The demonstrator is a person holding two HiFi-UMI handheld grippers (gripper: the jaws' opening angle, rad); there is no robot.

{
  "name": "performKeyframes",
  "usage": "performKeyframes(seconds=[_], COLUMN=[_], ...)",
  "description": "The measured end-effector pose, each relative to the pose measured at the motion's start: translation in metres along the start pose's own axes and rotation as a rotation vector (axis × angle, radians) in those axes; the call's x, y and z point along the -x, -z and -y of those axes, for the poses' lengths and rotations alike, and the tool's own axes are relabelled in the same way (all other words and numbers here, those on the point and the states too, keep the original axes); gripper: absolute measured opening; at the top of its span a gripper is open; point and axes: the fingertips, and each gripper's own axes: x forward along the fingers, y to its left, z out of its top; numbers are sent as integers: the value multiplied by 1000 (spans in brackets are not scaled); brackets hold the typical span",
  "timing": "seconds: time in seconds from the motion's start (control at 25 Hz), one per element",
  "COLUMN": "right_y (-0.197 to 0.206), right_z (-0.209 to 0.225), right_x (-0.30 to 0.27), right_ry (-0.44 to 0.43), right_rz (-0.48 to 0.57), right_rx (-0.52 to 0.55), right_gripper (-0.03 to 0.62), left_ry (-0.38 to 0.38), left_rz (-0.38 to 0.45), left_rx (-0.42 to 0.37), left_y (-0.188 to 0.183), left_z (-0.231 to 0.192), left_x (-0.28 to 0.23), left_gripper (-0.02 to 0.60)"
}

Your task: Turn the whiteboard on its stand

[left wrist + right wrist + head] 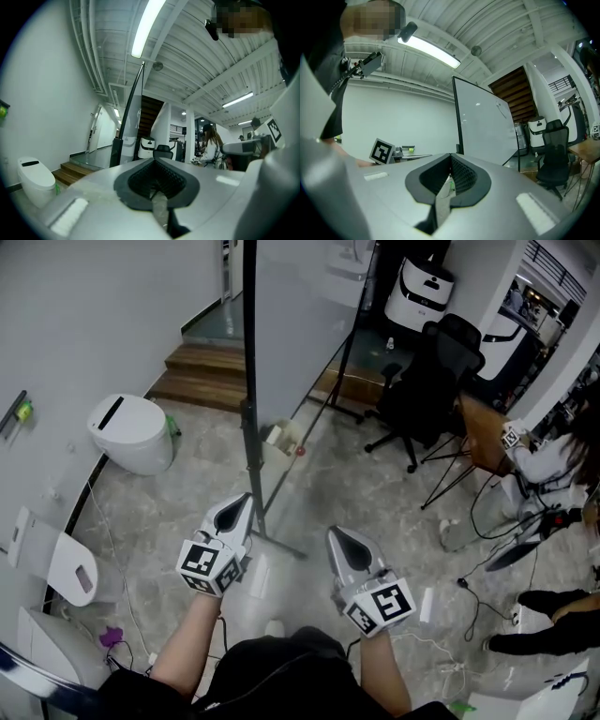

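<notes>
The whiteboard stands upright on its black stand, whose foot bar runs across the stone floor. My left gripper is shut and empty, level, just left of the stand's post and apart from it. Further right, nearer me, my right gripper is also shut and holds nothing. The left gripper view shows the whiteboard almost edge-on beyond the shut left gripper. In the right gripper view the whiteboard's pale face rises ahead of the right gripper.
A white lidded bin sits on the floor at the left, with wooden steps behind it. A black office chair and a tripod stand to the right of the board. Cables and a seated person are at the far right.
</notes>
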Motion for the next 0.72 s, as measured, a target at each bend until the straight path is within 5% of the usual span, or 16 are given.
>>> performKeyframes(seconds=[0.72], right_y=[-13], right_z=[42], right_x=[-30], right_ry=[-91], right_rz=[9], right_rx=[-16], right_gripper=[8], left_ry=[-157], left_rz=[-23], left_rx=[-59], left_y=[-5], left_z=[-49], left_x=[-53], left_gripper=[5])
